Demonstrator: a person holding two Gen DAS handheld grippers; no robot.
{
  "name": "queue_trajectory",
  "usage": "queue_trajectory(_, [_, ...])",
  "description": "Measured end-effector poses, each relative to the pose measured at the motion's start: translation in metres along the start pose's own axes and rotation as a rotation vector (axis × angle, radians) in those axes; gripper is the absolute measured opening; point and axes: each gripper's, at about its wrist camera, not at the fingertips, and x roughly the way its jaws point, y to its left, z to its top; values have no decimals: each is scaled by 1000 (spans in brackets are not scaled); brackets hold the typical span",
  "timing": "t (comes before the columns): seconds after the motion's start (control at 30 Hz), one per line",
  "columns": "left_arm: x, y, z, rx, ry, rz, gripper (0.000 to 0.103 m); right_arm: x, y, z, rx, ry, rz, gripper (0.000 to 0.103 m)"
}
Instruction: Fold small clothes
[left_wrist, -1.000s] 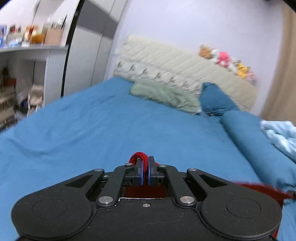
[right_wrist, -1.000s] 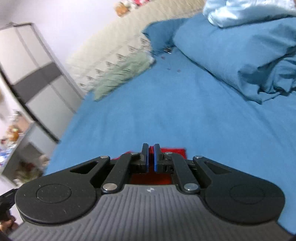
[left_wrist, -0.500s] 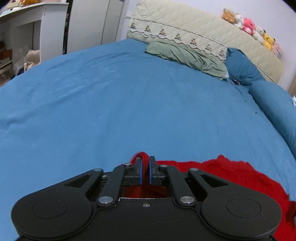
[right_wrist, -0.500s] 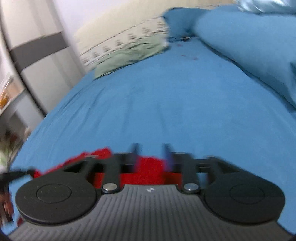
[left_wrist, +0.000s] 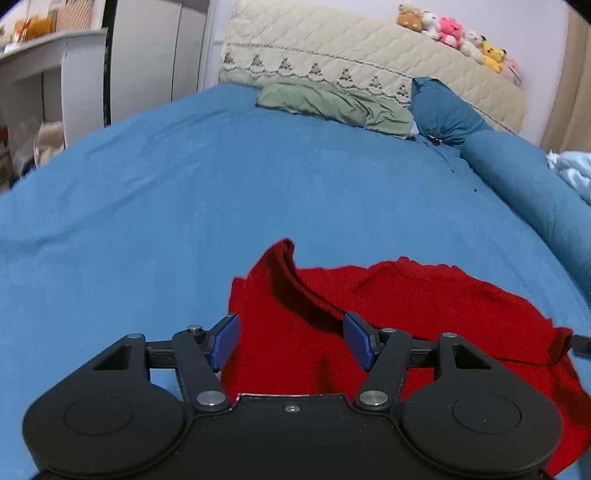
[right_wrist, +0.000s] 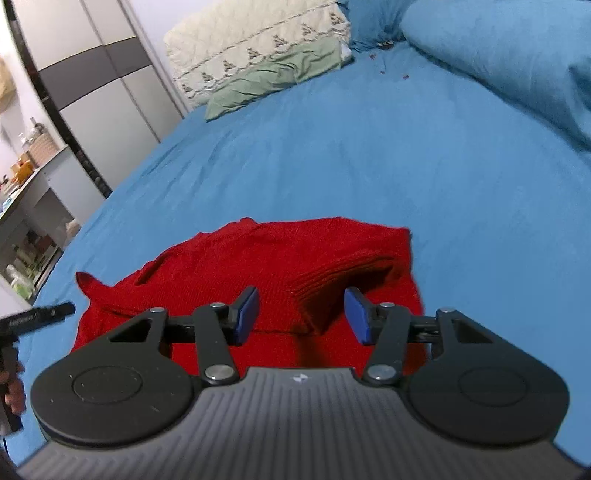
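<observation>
Red knit garment (left_wrist: 424, 306) lies crosswise on the bed; left tool (left_wrist: 291, 341) opening, right tool (right_wrist: 301, 314) narrowing, both unclamped.

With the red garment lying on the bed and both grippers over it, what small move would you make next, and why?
Probably lift both grippers clear. The red garment lies loose on the blue bedsheet. The left gripper is opening, the right gripper closing slightly, and neither's fingers press the cloth. One corner stands raised, so regrip there next.

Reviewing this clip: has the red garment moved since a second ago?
Yes. The red garment was pinched up at both grippers; it now lies spread on the blue bedsheet, lower against the headboard, between opening left jaws.
</observation>
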Motion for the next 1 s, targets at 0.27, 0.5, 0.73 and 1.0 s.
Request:
queue_trajectory(0.27, [15, -2, 5, 26, 8, 2, 66, 32, -2, 27, 90, -38, -107, 19])
queue_trajectory(0.5, [36, 3, 5, 14, 22, 32, 66, 60, -28, 60, 252, -81, -85, 25])
queue_trajectory(0.73, [21, 6, 2, 49, 10, 7, 66, 24, 1, 28, -6, -132, -35, 86])
queue_trajectory(1.0, [36, -5, -29, 122, 69, 7, 66, 35, 5, -28, -132, 6, -108, 84])
